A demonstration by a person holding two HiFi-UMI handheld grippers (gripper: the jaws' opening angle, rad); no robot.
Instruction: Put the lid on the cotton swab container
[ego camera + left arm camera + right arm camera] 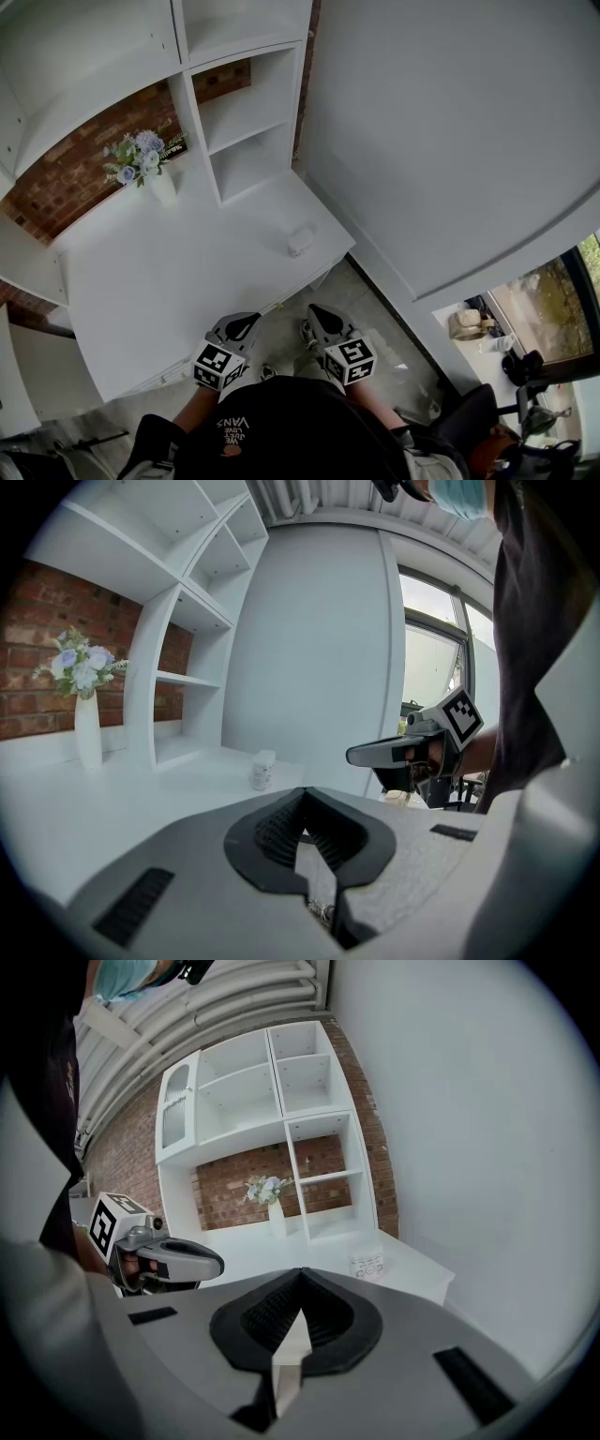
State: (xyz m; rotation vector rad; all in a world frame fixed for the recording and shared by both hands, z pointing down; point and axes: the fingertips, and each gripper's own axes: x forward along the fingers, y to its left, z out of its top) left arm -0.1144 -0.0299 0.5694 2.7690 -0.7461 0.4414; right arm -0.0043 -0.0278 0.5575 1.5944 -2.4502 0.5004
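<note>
A small whitish cotton swab container [301,239] stands near the right front corner of the white desk [169,281]. It also shows in the left gripper view as the container [263,769] and in the right gripper view as the container [367,1266]. I cannot make out a separate lid. My left gripper [247,322] and right gripper [316,312] hover side by side just off the desk's front edge, well short of the container. Both are shut with nothing between the jaws, as seen at the left gripper [303,797] and the right gripper [300,1279].
A white vase of pale blue flowers [150,169] stands at the back of the desk against a brick wall. White open shelving [248,122] rises at the back right. A plain white wall [450,141] runs along the right side.
</note>
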